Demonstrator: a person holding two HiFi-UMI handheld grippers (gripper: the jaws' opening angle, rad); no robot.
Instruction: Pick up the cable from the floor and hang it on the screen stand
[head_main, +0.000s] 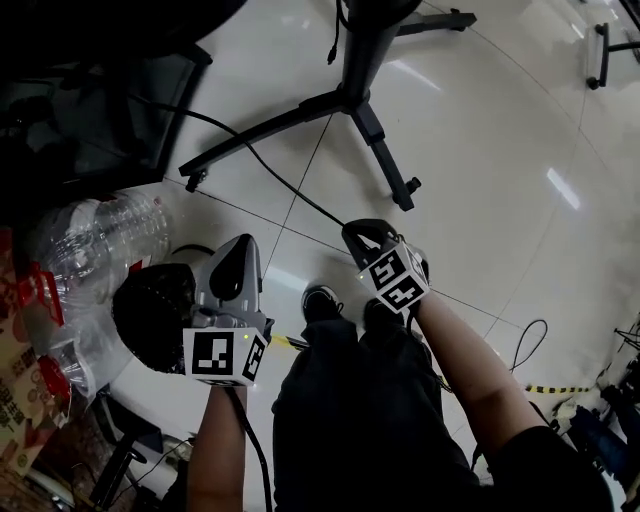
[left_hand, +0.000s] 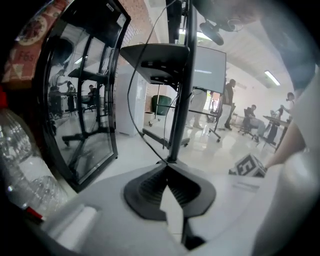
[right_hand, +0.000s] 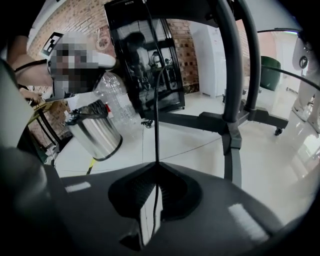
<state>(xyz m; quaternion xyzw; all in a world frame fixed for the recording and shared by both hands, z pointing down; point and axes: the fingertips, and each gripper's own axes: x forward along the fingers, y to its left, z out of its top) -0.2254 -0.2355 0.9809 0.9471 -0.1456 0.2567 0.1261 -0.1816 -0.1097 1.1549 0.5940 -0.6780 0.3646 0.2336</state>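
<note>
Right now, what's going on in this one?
A person stands over a tiled floor with a gripper in each hand. The right gripper is shut on a thin black cable, which runs from its jaws up towards the screen stand. The left gripper is shut with nothing between its jaws, held beside a bin. The cable can't be seen hung on the stand yet.

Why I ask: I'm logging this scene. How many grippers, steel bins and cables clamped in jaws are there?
Grippers: 2, the left gripper and the right gripper
Steel bin: 1
Cable clamped in the right gripper: 1
Total: 4
</note>
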